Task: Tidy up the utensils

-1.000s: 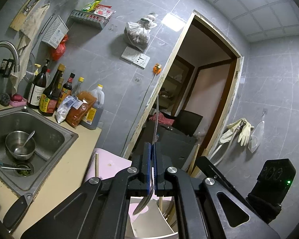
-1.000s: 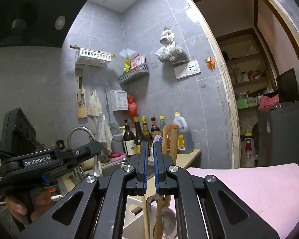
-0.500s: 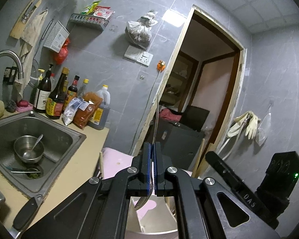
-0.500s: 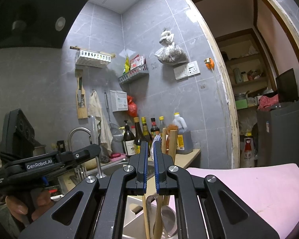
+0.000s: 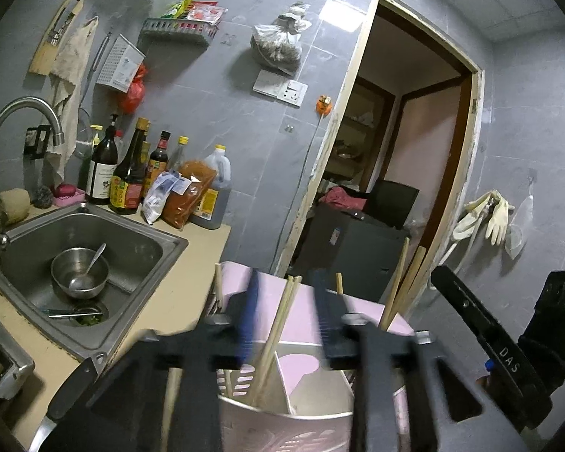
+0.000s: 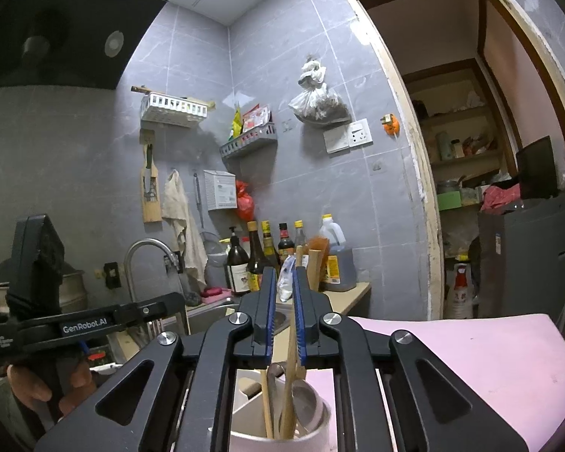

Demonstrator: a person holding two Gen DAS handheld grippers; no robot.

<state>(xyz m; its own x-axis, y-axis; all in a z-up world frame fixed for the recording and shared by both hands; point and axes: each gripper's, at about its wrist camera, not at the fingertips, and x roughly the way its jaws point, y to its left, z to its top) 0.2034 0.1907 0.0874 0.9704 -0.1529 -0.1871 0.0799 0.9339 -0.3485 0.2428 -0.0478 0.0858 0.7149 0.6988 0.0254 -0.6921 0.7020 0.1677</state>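
Observation:
A pale pink utensil holder [image 5: 282,420] with a divider stands right under my left gripper [image 5: 284,274], whose jaws are opening and blurred. Wooden chopsticks [image 5: 278,324] rise from the holder between the jaws, and neither pad presses on them. My right gripper [image 6: 284,271] hangs over the same holder [image 6: 320,427], and its jaws are opening a little. A wooden handle [image 6: 292,339] runs up between them and leans on the right pad only. A metal spoon [image 6: 307,395] rests in the holder. Each gripper appears in the other's view, the right gripper [image 5: 471,320] and the left gripper [image 6: 94,324].
A steel sink [image 5: 162,235] at the left holds a bowl with a spoon [image 5: 79,271]. Sauce bottles [image 5: 132,173] line the wall behind it. A pink board [image 6: 471,361] lies behind the holder. A knife handle [image 5: 75,388] lies on the counter at the lower left. A doorway opens at the right.
The left jaws were shut on a metal spoon and now stand apart with the spoon gone from between them. The left view has tipped down a little. The right jaws have parted slightly.

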